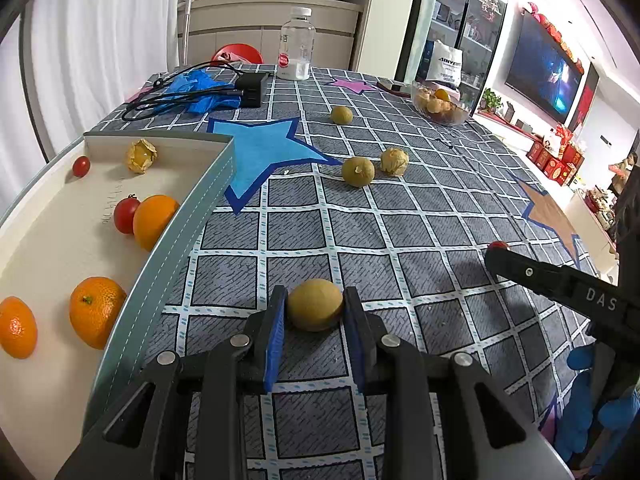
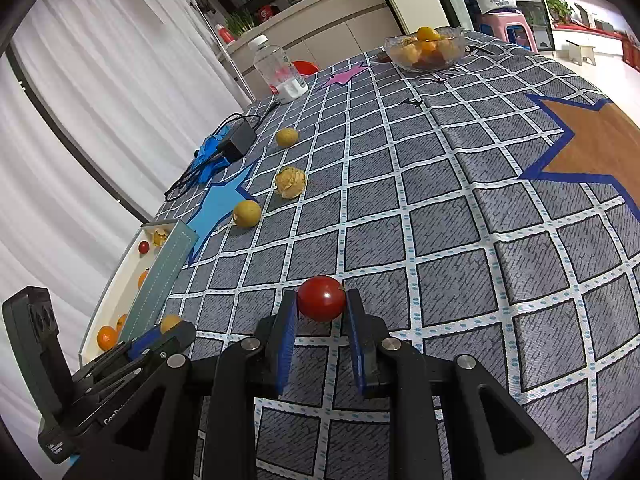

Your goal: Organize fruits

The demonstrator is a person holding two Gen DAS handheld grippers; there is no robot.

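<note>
In the left wrist view my left gripper [image 1: 315,309] is shut on a round yellow-green fruit [image 1: 315,304] just above the checked tablecloth. Beside it on the left lies a white tray [image 1: 188,220] holding three mandarins [image 1: 96,310], two cherry tomatoes [image 1: 126,214] and a husked physalis [image 1: 141,155]. My right gripper [image 2: 321,304] is shut on a red cherry tomato [image 2: 321,298], held over the cloth to the right of the tray [image 2: 160,280]. Loose on the table are two more yellow-green fruits [image 1: 358,171] [image 1: 341,115] and a husked physalis [image 1: 394,162].
A glass bowl of fruit [image 1: 440,108] stands at the far right of the table. At the back are a clear water bottle [image 1: 297,44], a black charger with cables [image 1: 250,88] and a blue glove [image 1: 200,90]. The table's right edge drops to the floor.
</note>
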